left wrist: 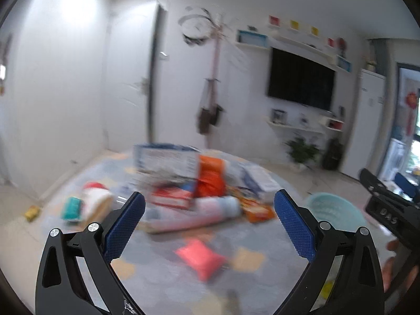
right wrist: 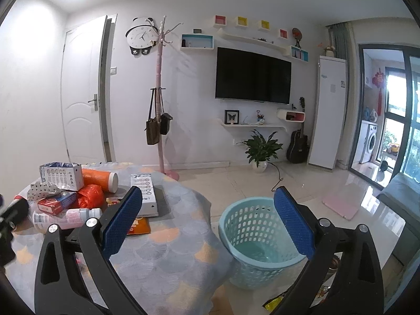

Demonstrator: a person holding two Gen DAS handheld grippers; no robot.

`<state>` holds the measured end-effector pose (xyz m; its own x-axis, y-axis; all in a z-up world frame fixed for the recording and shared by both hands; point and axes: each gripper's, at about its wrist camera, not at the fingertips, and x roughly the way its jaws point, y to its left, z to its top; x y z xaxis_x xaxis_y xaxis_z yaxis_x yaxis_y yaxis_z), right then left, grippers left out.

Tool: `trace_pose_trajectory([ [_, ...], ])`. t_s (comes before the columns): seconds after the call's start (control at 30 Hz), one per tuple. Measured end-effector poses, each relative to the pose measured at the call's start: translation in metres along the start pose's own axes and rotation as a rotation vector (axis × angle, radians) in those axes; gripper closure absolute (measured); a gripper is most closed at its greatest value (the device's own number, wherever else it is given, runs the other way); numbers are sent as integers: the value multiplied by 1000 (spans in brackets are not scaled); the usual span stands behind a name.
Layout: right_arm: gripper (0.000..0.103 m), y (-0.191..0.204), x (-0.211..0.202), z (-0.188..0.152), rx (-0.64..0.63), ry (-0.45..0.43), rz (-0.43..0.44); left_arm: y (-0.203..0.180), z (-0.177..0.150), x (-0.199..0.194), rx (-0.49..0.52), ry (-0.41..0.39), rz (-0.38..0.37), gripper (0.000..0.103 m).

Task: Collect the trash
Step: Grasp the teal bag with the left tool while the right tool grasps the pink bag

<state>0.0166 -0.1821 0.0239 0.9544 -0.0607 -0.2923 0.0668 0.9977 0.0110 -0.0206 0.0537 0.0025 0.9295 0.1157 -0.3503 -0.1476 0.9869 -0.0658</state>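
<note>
The desk under its soft scale-patterned grey, blue and peach cloth fills the lower left of my right view, and the trash is heaped on its far side. Below its right edge, on the glossy tiled floor, stands the pale turquoise plastic basket with perforated walls, upright and seemingly empty. My right gripper hangs with its blue textured fingers spread wide and holding nothing, the basket just ahead between them, so this hand is the nearer one for dropping. My left gripper, equally agape and empty, faces the pile itself, though its view is blurred. Straight ahead of it lies the pink and white plastic bottle, on its side with its long axis running left to right, across the gap of my fingers; I judge a turn of the wrist would suit it. Behind it sit a torn white and blue cardboard box, an orange cylindrical tube also on its side, a flat red carton, and nearer me a small crumpled red wrapper.
</note>
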Motion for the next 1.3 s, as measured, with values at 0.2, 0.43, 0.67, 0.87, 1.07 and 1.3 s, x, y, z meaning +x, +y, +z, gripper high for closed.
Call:
trace_pose_trajectory([
  [0.2, 45, 30, 28, 1, -38, 72, 118, 67, 3, -5, -27, 16, 118, 7],
  [0.43, 68, 78, 53, -10, -78, 203, 347, 161, 1, 5, -137, 135, 176, 8],
  [0.67, 52, 140, 60, -50, -182, 364, 568, 209, -17, 40, -200, 260, 166, 8],
  [0.87, 48, 173, 58, -76, -275, 436, 642, 238, -26, 75, -280, 342, 132, 25],
  [1.07, 41, 176, 63, -82, -267, 480, 688, 249, -34, 100, -313, 405, 82, 42],
  [1.3, 37, 184, 70, -84, -297, 534, 700, 242, -34, 102, -271, 411, 109, 65],
])
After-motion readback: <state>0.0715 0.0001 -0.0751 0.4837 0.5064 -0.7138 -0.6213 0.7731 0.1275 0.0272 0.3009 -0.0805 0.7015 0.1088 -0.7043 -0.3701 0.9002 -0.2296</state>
